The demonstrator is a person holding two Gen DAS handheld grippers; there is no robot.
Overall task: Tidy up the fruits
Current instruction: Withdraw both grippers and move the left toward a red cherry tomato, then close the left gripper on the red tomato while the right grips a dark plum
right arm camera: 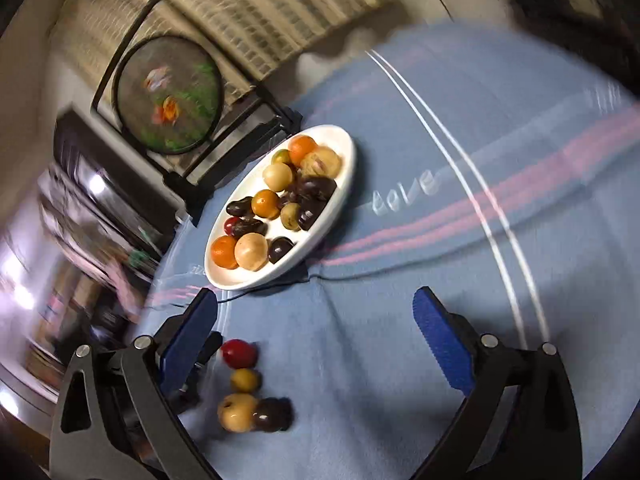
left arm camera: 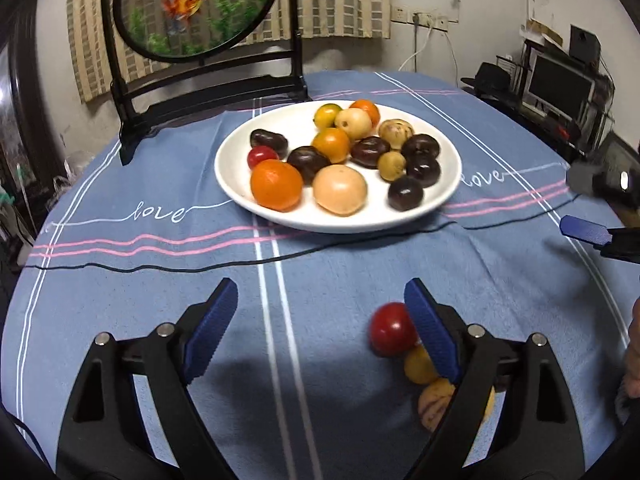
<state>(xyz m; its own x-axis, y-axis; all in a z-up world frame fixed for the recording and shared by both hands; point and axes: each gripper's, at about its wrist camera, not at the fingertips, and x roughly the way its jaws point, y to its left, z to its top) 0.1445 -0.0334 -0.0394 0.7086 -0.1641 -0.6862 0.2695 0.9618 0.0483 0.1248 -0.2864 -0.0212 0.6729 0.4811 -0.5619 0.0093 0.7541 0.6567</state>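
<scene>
A white plate [left arm camera: 440,204] on the blue cloth holds several fruits: oranges, dark brown ones, pale ones and a small red one [left arm camera: 262,157]. It also shows in the right wrist view [right arm camera: 344,184]. On the cloth near me lie a red fruit [left arm camera: 390,330], a yellow one [left arm camera: 418,366] and a speckled tan one [left arm camera: 434,404], beside my left gripper's right finger. The right wrist view shows them in a row [right arm camera: 239,353] with a dark fruit [right arm camera: 272,414] beside the tan one. My left gripper [left arm camera: 320,332] is open and empty. My right gripper [right arm camera: 316,340] is open and empty.
A round painted fish screen on a black stand [left arm camera: 192,8] stands behind the plate. A black cable [left arm camera: 160,268] crosses the cloth in front of the plate. The right gripper's blue fingertip [left arm camera: 584,232] shows at the right edge. A desk with a monitor [left arm camera: 560,88] stands far right.
</scene>
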